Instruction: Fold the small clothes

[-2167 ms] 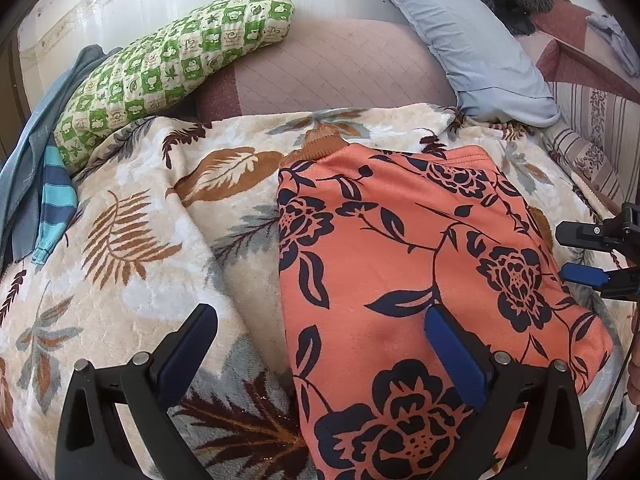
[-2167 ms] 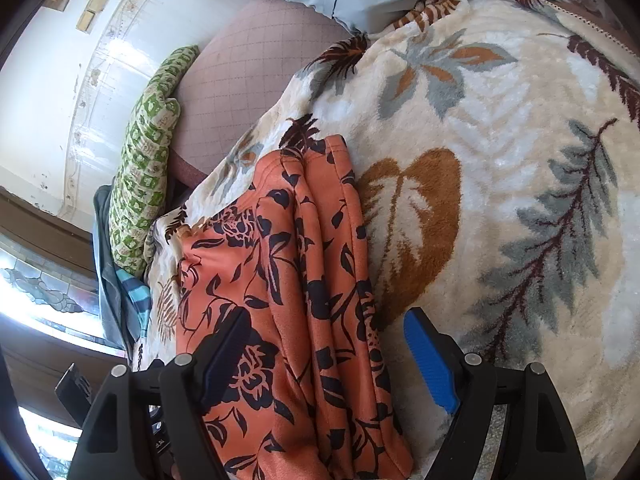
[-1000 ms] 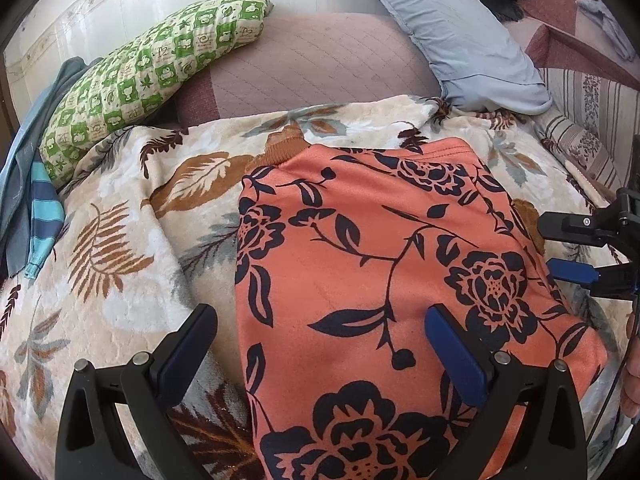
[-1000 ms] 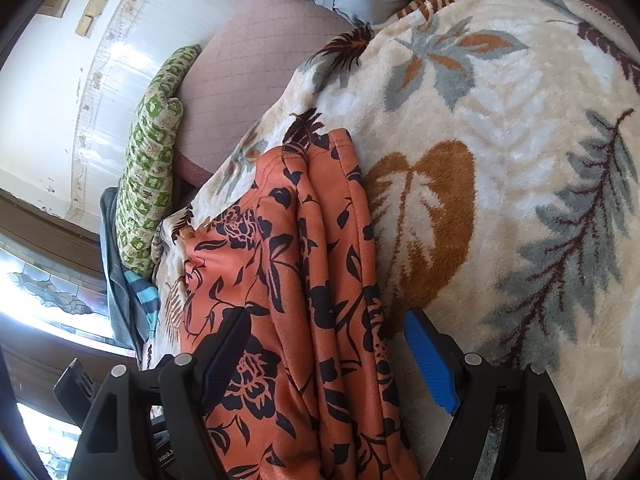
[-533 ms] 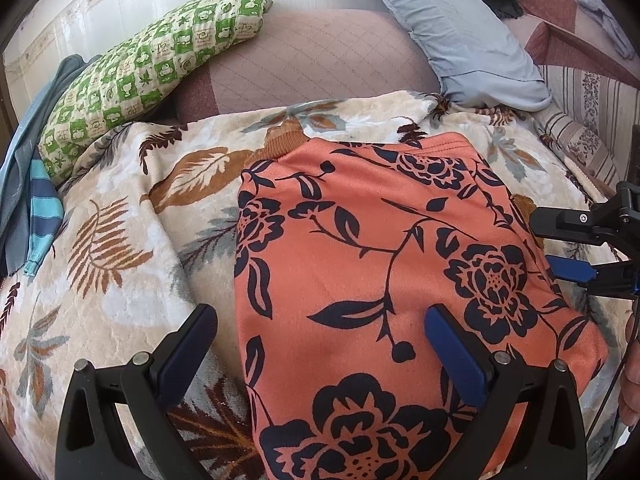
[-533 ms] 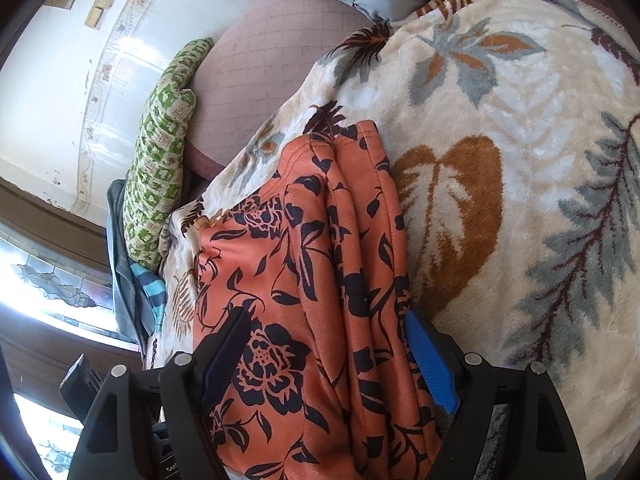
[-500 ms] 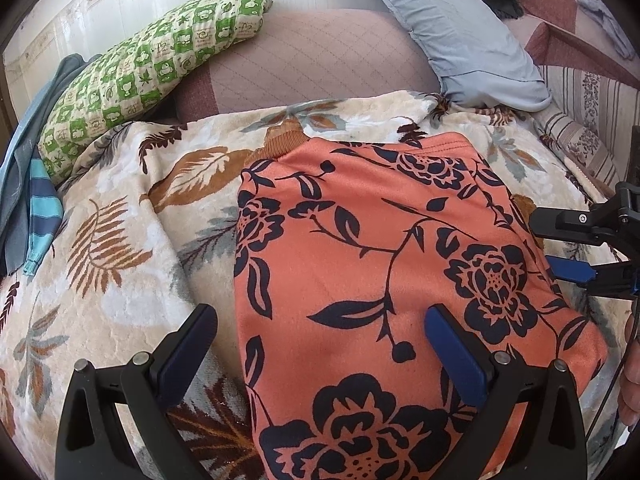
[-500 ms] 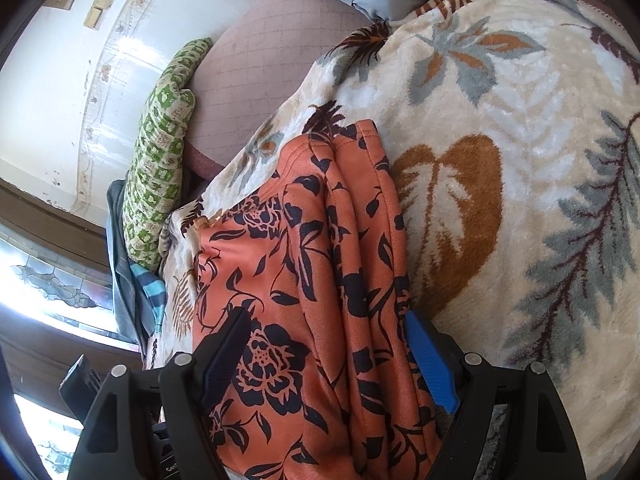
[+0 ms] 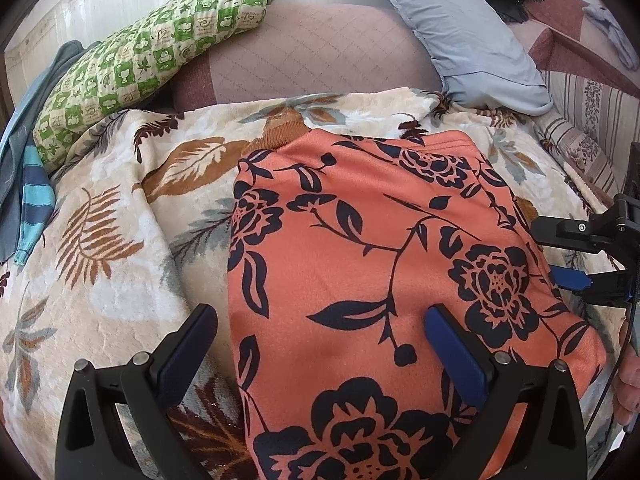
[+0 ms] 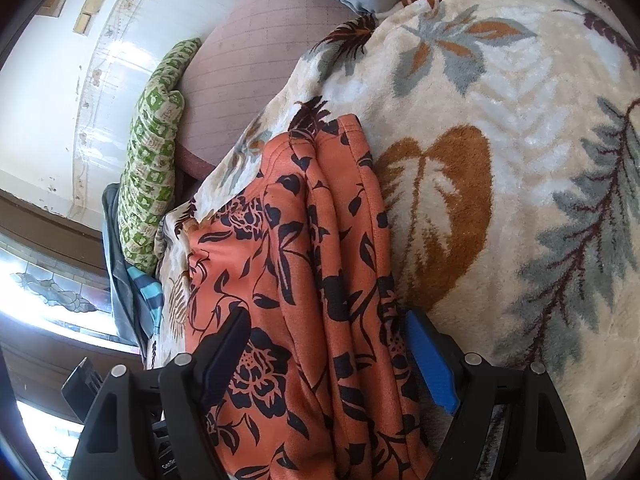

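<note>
An orange garment with dark blue flowers [image 9: 360, 260] lies folded on a leaf-patterned blanket [image 9: 100, 280]. My left gripper [image 9: 320, 320] is open over its near part, the left finger over the blanket and the right finger over the cloth. In the right wrist view the garment's [image 10: 304, 280] stacked side edges run between the fingers of my open right gripper [image 10: 326, 328]; the blue pad [image 10: 424, 356] sits beside the outermost fold. The right gripper [image 9: 564, 258] also shows at the garment's right side in the left wrist view.
At the back lie a green checked pillow [image 9: 140, 56], a mauve quilted cushion [image 9: 312, 52] and a grey-blue pillow [image 9: 460, 28]. A teal striped cloth [image 9: 32, 208] hangs at the far left. A hand [image 9: 628, 380] shows at the right edge.
The right gripper has crept forward, so the garment's folded edge now fills the space between its fingers. The left gripper has hardly moved over the last second.
</note>
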The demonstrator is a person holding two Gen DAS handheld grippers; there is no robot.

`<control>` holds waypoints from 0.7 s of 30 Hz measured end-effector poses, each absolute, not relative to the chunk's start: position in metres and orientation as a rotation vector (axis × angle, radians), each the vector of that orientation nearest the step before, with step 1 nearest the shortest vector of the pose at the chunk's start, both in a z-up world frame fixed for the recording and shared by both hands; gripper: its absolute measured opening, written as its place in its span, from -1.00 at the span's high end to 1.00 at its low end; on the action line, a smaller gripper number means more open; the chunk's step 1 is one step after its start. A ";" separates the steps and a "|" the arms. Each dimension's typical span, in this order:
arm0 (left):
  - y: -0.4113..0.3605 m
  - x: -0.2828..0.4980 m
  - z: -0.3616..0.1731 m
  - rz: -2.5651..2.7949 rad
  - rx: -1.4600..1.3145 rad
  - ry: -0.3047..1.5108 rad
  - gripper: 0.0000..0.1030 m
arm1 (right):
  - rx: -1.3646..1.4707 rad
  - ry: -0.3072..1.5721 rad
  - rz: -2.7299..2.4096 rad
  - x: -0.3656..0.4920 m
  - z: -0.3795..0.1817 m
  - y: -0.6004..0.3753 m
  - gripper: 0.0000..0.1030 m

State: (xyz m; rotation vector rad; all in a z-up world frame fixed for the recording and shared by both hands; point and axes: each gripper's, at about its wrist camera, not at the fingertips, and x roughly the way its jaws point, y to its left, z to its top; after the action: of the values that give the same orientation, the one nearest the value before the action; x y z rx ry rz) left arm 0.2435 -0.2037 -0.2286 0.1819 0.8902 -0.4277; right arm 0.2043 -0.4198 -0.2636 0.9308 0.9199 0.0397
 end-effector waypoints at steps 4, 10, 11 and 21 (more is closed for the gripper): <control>-0.204 0.244 -0.229 -0.429 0.179 0.892 -1.00 | 0.930 0.922 0.040 0.205 -0.264 -0.420 -0.59; -0.203 0.244 -0.230 -0.433 0.171 0.898 -1.00 | 0.926 0.930 0.040 0.206 -0.265 -0.418 -0.59; -0.203 0.244 -0.230 -0.434 0.170 0.899 -1.00 | 0.926 0.930 0.040 0.206 -0.265 -0.418 -0.59; -0.184 0.257 -0.226 -0.530 -0.024 1.049 -1.00 | 0.918 0.957 0.048 0.210 -0.271 -0.415 -0.59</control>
State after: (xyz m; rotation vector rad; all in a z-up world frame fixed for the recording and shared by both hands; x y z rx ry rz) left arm 0.2574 -0.1838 -0.2265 -0.0236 1.0490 -0.5296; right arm 0.2102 -0.4149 -0.2706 0.9176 0.9568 0.0484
